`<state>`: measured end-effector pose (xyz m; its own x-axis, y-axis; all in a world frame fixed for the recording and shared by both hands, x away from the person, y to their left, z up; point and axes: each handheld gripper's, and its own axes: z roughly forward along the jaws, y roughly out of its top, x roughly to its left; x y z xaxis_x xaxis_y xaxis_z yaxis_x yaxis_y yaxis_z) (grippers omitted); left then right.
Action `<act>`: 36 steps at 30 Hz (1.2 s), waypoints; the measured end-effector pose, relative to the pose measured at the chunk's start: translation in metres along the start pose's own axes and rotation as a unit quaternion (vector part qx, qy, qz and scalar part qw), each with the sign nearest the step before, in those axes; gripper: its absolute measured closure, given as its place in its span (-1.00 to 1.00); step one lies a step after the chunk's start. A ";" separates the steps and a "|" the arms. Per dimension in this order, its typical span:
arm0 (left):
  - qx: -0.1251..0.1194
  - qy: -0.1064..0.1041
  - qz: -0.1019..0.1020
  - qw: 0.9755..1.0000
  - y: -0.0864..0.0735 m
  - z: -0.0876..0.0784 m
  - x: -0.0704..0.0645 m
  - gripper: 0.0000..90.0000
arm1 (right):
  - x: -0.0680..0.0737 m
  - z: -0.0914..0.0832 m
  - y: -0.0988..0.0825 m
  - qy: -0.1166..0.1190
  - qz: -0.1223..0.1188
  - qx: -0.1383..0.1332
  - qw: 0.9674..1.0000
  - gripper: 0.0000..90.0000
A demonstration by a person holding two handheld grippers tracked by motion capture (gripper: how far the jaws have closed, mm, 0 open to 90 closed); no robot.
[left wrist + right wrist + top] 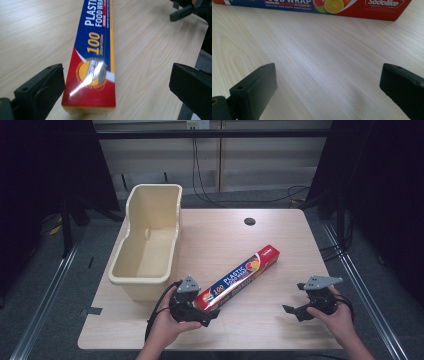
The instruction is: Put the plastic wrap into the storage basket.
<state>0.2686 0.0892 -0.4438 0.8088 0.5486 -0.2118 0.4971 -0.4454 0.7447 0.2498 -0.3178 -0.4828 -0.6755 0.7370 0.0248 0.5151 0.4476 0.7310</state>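
table, pale wood grain, one dark round hole near the far edge. item one: plastic wrap box, long and narrow, blue and red with yellow lettering, lying flat and slantwise on the table's middle, near end toward the person's left hand, far end pointing away to the right. item two: cream plastic bin, open top, standing on the table's left part, just left of the box and apart from it. item three: left gripper, held in the left hand at the box's near end; in the left gripper view its jaws stand wide open with the end of the box between them, the left jaw close beside the box, the right jaw well clear of it. item four: right gripper, held in the right hand on the table's right side, well apart from the box; jaws spread open over bare wood in the right gripper view, nothing between them, the box lying across the top of that view.
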 end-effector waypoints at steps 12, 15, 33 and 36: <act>0.037 -0.004 0.034 0.999 0.048 0.025 -0.006 -0.97 | -0.004 -0.003 0.002 -0.001 0.013 -0.015 1.000 -0.96; 0.057 -0.008 0.039 0.998 0.063 0.037 -0.003 -0.95 | -0.004 -0.003 0.003 -0.003 0.011 -0.018 1.000 -0.95; 0.147 0.014 0.036 0.988 0.108 0.105 0.012 -0.69 | -0.005 -0.006 0.002 -0.005 0.016 -0.022 1.000 -0.94; 0.149 0.018 0.043 0.988 0.112 0.112 0.013 -0.59 | -0.005 -0.006 0.002 -0.004 0.018 -0.021 1.000 -0.94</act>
<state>0.3700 -0.0327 -0.4336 0.8431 0.5219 -0.1294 0.5016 -0.6766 0.5391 0.2514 -0.3237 -0.4772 -0.6531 0.7559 0.0458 0.5163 0.4001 0.7572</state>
